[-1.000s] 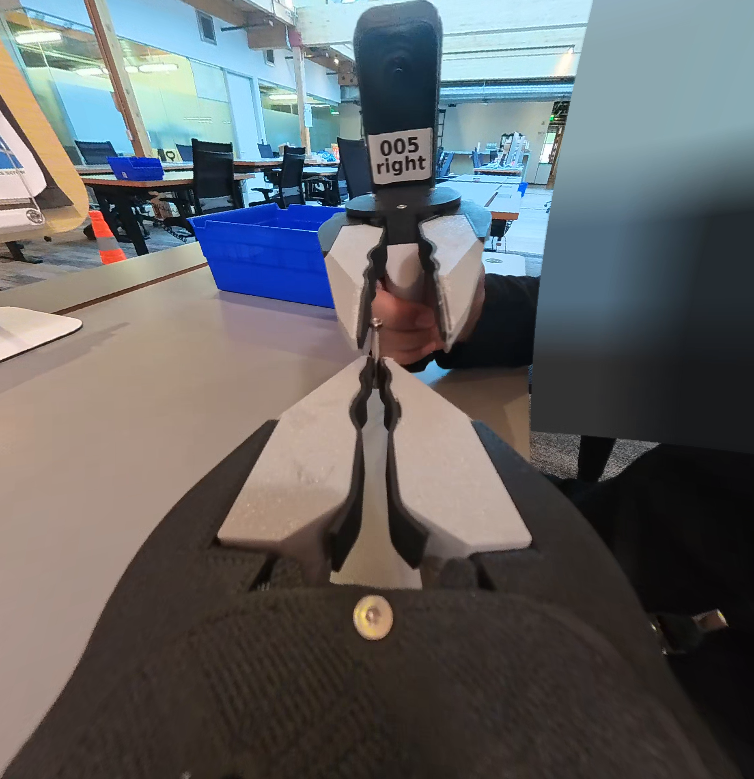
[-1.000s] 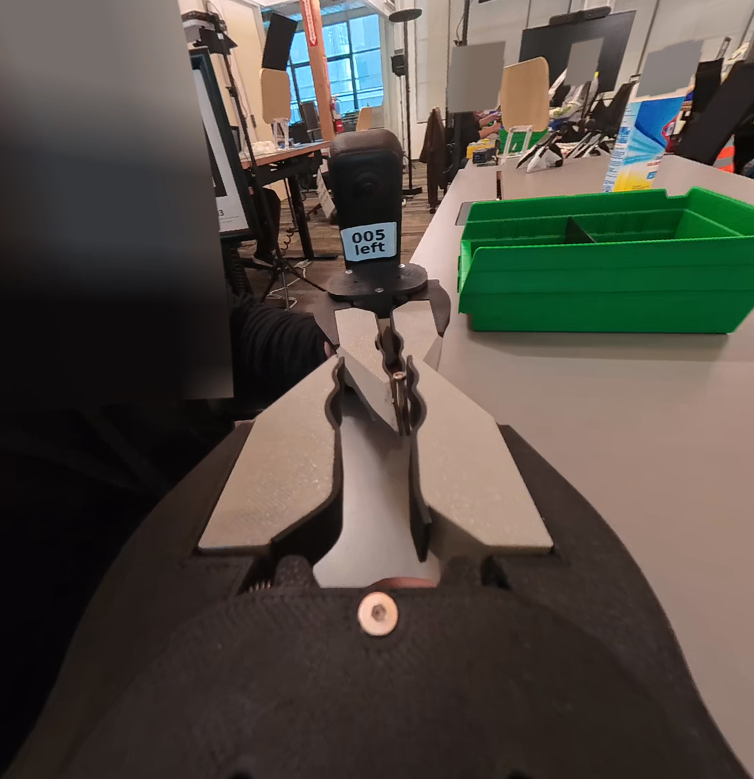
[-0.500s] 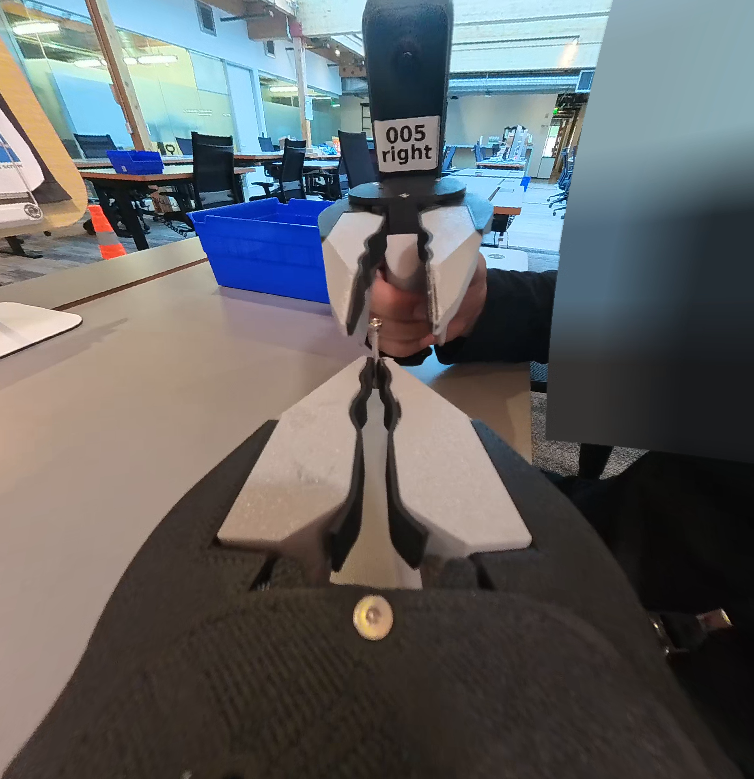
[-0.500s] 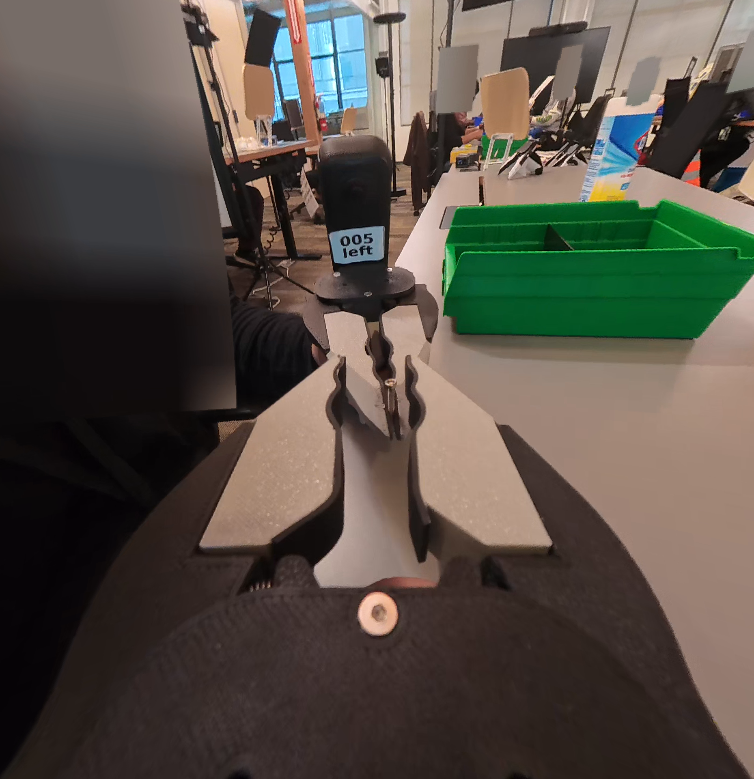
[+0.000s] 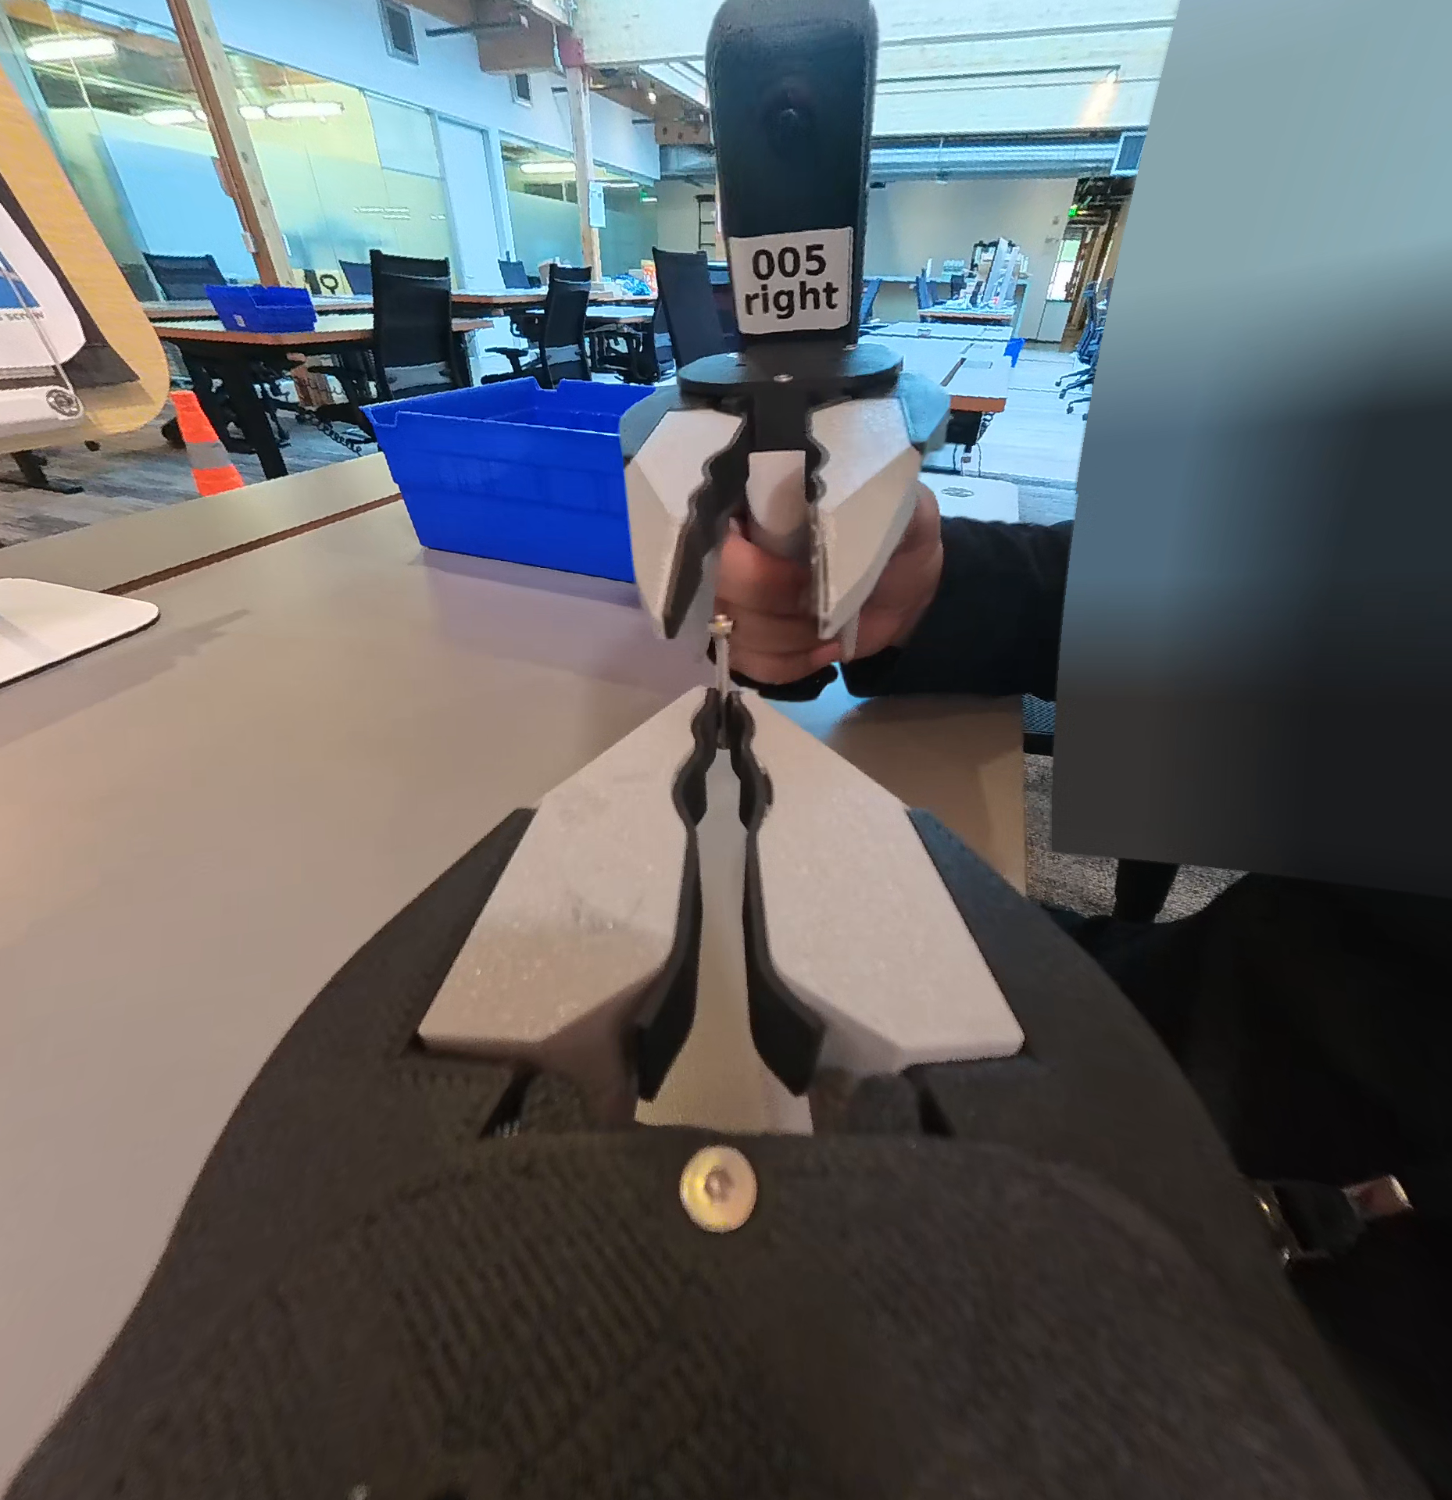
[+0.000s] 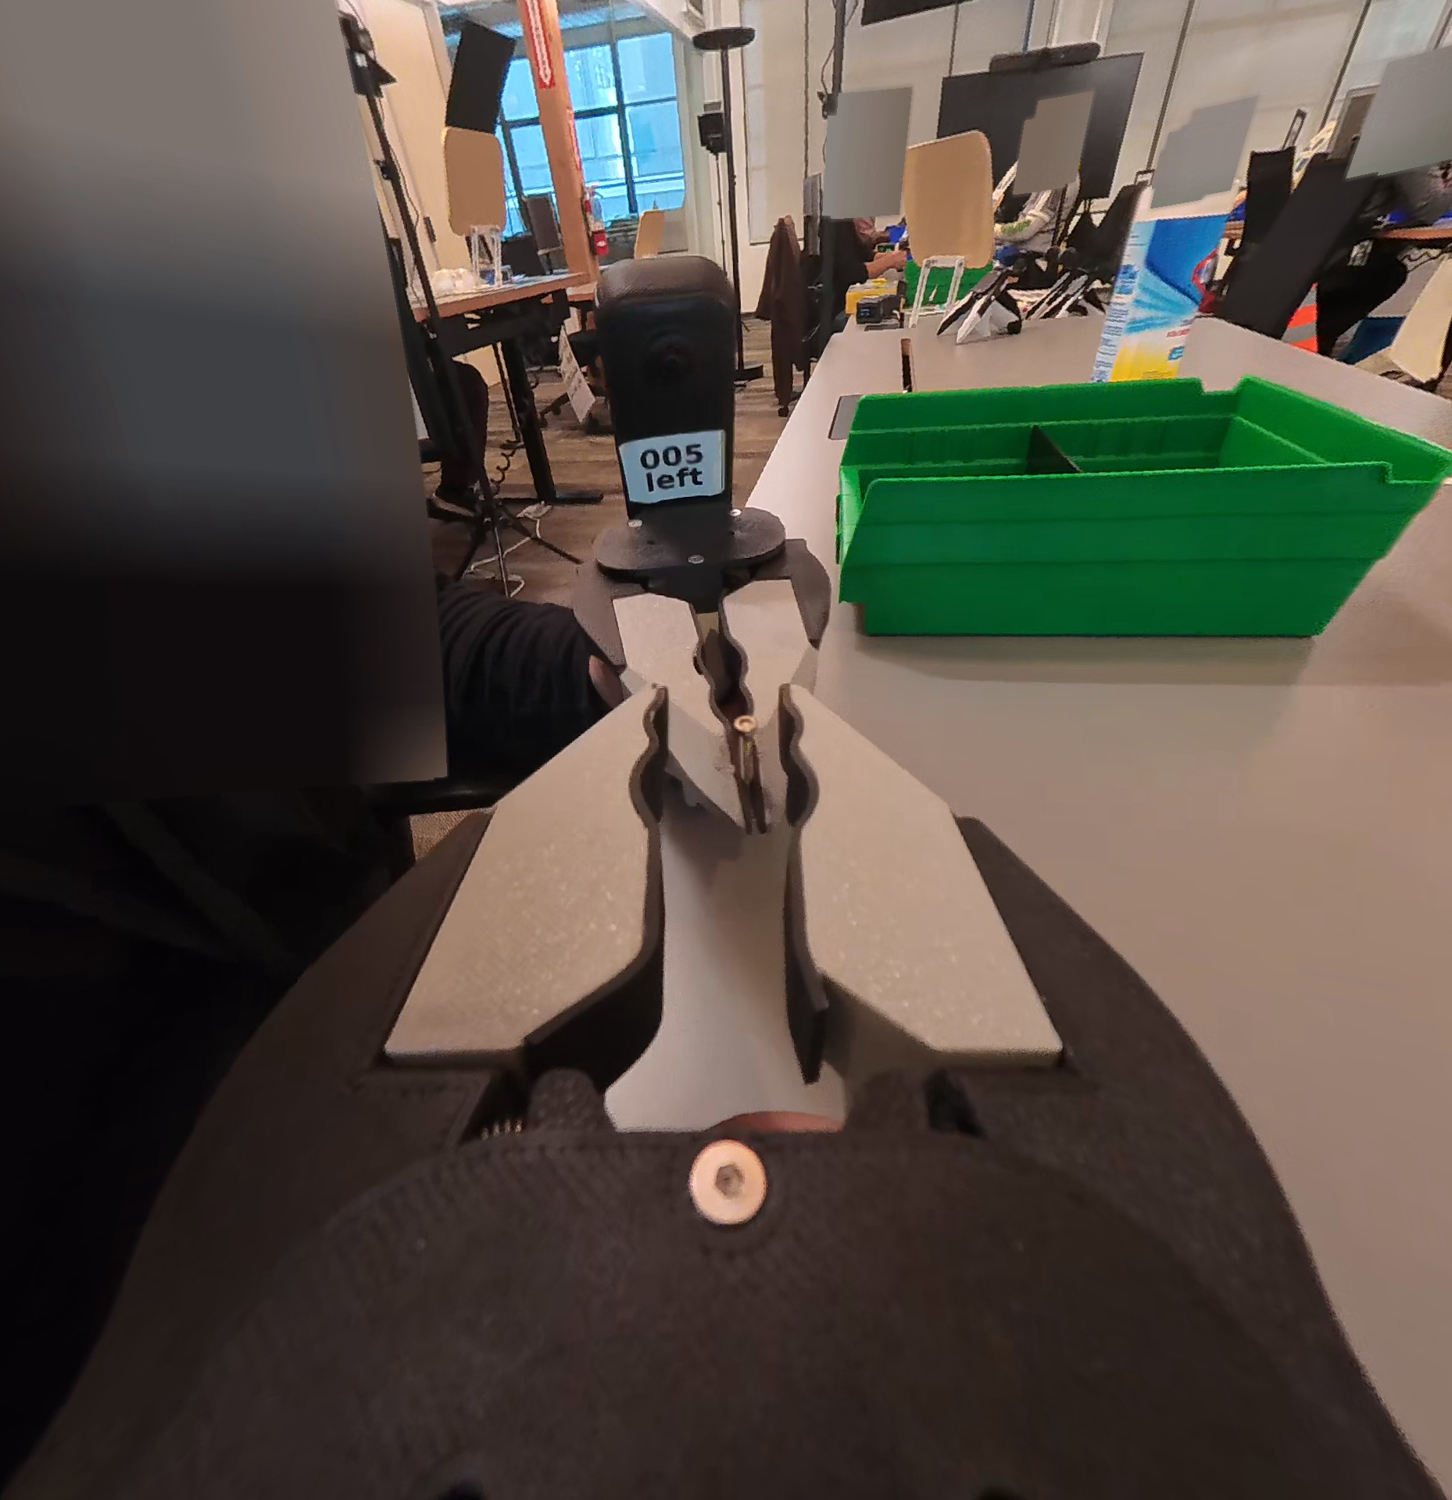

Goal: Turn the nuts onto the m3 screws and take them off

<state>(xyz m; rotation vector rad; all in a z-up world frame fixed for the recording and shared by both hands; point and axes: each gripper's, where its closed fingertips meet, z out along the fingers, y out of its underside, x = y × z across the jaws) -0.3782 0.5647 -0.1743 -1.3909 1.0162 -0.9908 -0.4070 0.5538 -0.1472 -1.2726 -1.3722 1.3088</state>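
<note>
My left gripper [image 5: 721, 708] is shut on the lower end of a thin m3 screw [image 5: 720, 661], which stands up from its tips. A small nut [image 5: 719, 625] sits at the screw's top end. My right gripper [image 5: 755, 625] faces the left one, held by a hand, with its jaws open on either side of the nut and not touching it. In the right wrist view my right gripper [image 6: 721, 710] is open, and the left gripper [image 6: 751, 812] reaches in between its fingers with the screw and nut [image 6: 743, 725].
Both grippers hover over the near edge of a grey table [image 5: 300, 771]. A blue bin [image 5: 503, 479] stands behind the right gripper. A green divided bin [image 6: 1112, 552] stands to the right in the right wrist view. A white stand base [image 5: 49, 633] sits at far left. Less than 4 cm separates the two grippers' tips.
The right gripper has shifted up and to the right in the left wrist view, its jaws still open around the nut. The left gripper keeps its hold on the screw.
</note>
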